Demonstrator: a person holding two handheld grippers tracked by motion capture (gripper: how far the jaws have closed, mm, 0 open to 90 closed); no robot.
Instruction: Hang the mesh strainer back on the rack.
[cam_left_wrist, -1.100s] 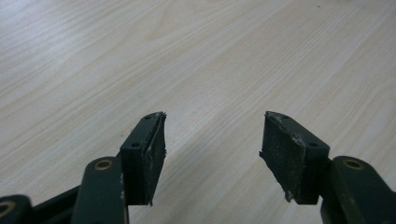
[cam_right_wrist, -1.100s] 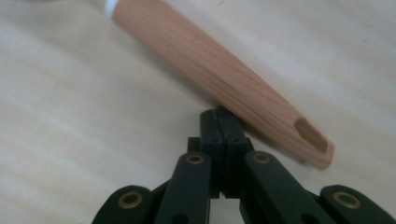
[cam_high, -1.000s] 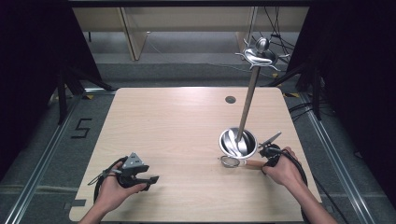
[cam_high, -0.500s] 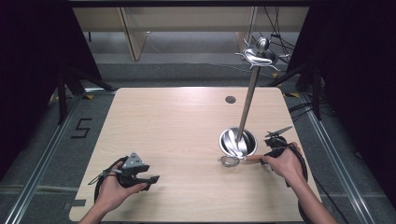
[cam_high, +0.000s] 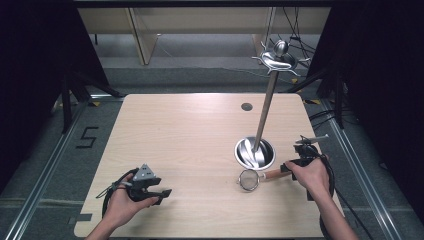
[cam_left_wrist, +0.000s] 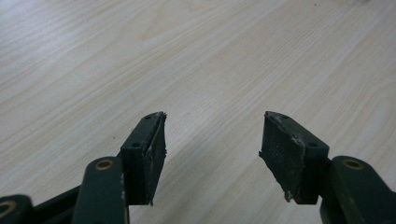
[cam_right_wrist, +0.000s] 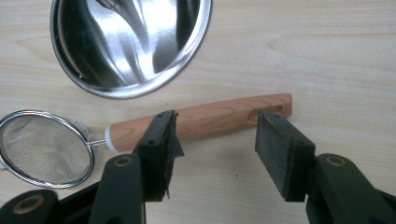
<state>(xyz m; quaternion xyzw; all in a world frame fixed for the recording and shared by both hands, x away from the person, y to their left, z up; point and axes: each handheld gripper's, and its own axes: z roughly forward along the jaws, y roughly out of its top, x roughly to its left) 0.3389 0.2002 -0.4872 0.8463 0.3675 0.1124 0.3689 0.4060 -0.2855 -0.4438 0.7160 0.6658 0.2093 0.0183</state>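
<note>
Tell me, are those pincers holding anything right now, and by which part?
Nothing. The right gripper has just opened above the strainer's wooden handle; the left gripper is open over bare table.

Steel stand's round base sat on wooden table, pole leaning up; dark grommet hole beyond the base.
</note>
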